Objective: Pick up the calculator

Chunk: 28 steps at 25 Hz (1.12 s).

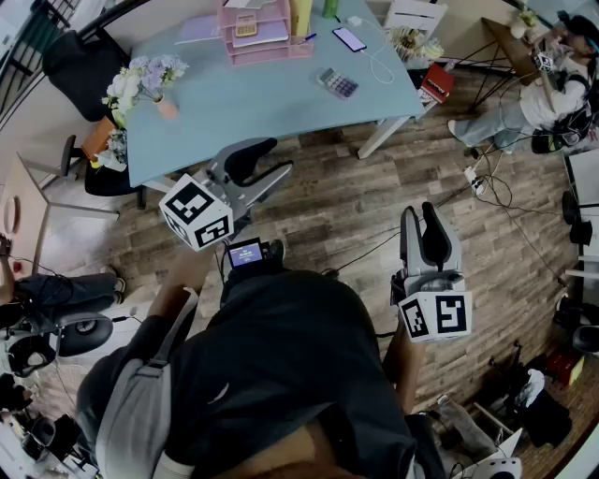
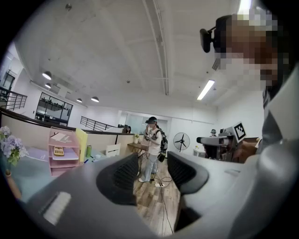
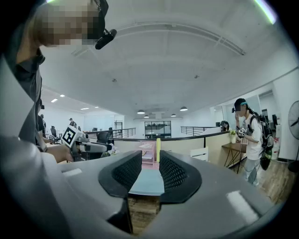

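- Tongs first: your left tongs (image 2: pixel 153 169) are spread wide with nothing between them, only floor and room showing through the gap. Your right tongs (image 3: pixel 149 170) stand apart by a narrower gap and are also empty.
- You hold both level over the wood floor (image 1: pixel 374 187), short of the pale blue counter (image 1: pixel 271 108). The left pair is close to its near edge and the right pair is further back.
- The small grey calculator with purple keys (image 1: pixel 338 83) lies flat near the counter's near edge, towards its right corner, well apart from both tongs. The pickup has not begun.
- Wrong target is the first risk. A yellow-faced keypad device (image 1: pixel 245 25), which looks like a second calculator, sits in the top tray of the pink tiered paper organiser (image 1: pixel 271 51) at the far edge. Decide which one you mean before you reach.
- A flat body lying on a smooth top gives the pads little to bite. Coming in level could push the calculator along the counter instead of gripping it, and it is close enough to the near edge to slide off.
- The narrower gap of the right tongs may not clear the calculator's width, so widen it if you use that side.
- The dark smartphone (image 1: pixel 349 38) and its white charging cable (image 1: pixel 379 65) lie just beyond and to the right of the calculator. An overshoot could snag the cable and drag the phone.
- Black cables (image 1: pixel 360 254) trail across the floor near your feet, so mind them as you step in.
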Motion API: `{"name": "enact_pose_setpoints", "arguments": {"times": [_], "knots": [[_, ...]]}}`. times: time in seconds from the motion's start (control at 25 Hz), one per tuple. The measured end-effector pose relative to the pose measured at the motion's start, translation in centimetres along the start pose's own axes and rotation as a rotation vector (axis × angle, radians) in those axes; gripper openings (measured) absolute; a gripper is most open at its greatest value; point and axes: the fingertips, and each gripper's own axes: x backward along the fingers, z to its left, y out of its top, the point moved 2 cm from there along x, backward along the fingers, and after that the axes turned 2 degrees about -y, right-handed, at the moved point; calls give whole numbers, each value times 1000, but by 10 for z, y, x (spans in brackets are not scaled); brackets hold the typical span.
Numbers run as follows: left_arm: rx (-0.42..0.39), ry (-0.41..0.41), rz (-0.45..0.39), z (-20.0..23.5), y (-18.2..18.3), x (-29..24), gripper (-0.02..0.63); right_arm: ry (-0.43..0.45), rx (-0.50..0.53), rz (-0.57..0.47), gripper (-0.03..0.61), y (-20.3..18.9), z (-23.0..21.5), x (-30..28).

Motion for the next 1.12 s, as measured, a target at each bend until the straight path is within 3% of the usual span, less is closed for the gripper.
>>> {"name": "enact_pose_setpoints", "arguments": {"times": [0.48, 0.72, 1.12], "knots": [[7, -66, 8, 18, -5, -3, 247, -65, -1, 12, 98, -6, 13, -7], [20, -126, 17, 37, -11, -10, 247, -131, -41, 3, 100, -8, 18, -14], [44, -211, 12, 63, -16, -35, 247, -224, -22, 59, 98, -8, 19, -22]]}}
